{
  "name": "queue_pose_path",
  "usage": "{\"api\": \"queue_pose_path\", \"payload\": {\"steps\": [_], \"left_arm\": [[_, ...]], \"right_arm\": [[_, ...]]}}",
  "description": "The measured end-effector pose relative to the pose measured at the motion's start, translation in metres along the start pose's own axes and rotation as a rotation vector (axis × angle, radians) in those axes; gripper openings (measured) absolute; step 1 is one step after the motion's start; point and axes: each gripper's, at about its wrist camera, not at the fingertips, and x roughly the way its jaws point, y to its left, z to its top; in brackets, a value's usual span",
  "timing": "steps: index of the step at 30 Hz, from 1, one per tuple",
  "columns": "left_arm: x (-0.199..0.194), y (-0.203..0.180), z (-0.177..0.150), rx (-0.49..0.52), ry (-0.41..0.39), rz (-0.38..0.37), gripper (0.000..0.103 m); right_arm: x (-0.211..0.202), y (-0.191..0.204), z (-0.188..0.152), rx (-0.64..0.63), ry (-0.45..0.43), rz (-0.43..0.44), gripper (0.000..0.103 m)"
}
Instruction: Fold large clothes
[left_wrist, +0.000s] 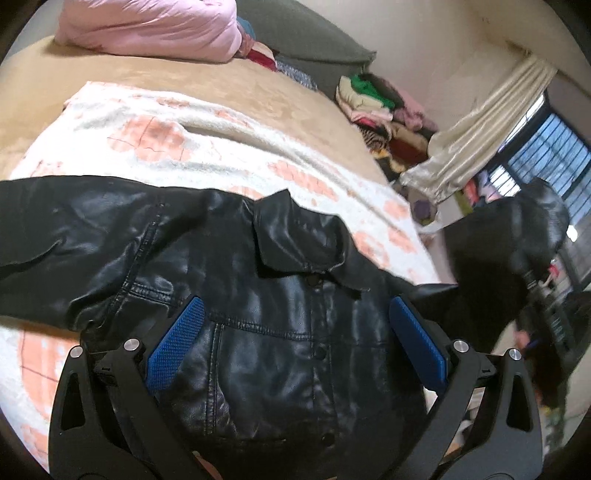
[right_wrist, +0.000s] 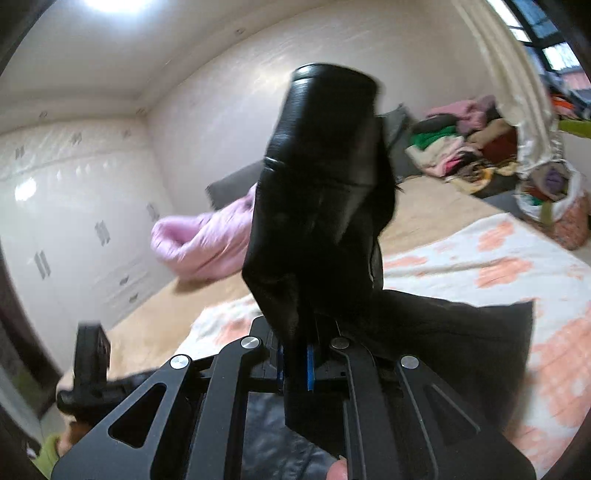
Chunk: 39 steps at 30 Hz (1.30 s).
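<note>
A black leather jacket (left_wrist: 266, 288) lies front up on a white and pink blanket (left_wrist: 155, 133) on the bed. Its collar points away and one sleeve stretches left. My left gripper (left_wrist: 295, 325) is open just above the jacket's chest, blue pads either side of the button line. My right gripper (right_wrist: 295, 363) is shut on the jacket's other sleeve (right_wrist: 325, 192) and holds it up in the air, cuff uppermost. In the left wrist view that raised sleeve (left_wrist: 517, 236) and the right gripper show at the right, off the bed's edge.
A pink duvet (left_wrist: 155, 29) lies at the head of the bed by a grey pillow (left_wrist: 306, 40). A pile of mixed clothes (left_wrist: 384, 107) sits beside the bed, by a cream curtain (left_wrist: 476, 129) and window. White wardrobes (right_wrist: 66, 206) line the wall.
</note>
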Motion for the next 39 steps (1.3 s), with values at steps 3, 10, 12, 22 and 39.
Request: {"api": "queue_pose_path", "payload": {"steps": [3, 10, 12, 22, 39], "left_arm": [[-0.011, 0.008, 0.003, -0.029, -0.024, -0.040, 0.094], [-0.023, 0.026, 0.003, -0.055, -0.055, -0.075, 0.094], [-0.020, 0.033, 0.003, -0.073, -0.044, -0.111, 0.094], [0.009, 0.061, -0.006, -0.196, 0.060, -0.183, 0.094], [0.062, 0.064, -0.029, -0.126, 0.193, 0.025, 0.037]], "right_arm": [[0.025, 0.023, -0.021, -0.034, 0.054, 0.019, 0.007], [0.081, 0.063, -0.079, -0.092, 0.192, 0.025, 0.007], [0.091, 0.074, -0.097, -0.110, 0.235, 0.023, 0.007], [0.125, 0.097, -0.165, -0.200, 0.442, -0.001, 0.014], [0.061, 0.090, -0.171, -0.126, 0.479, 0.063, 0.094]]}}
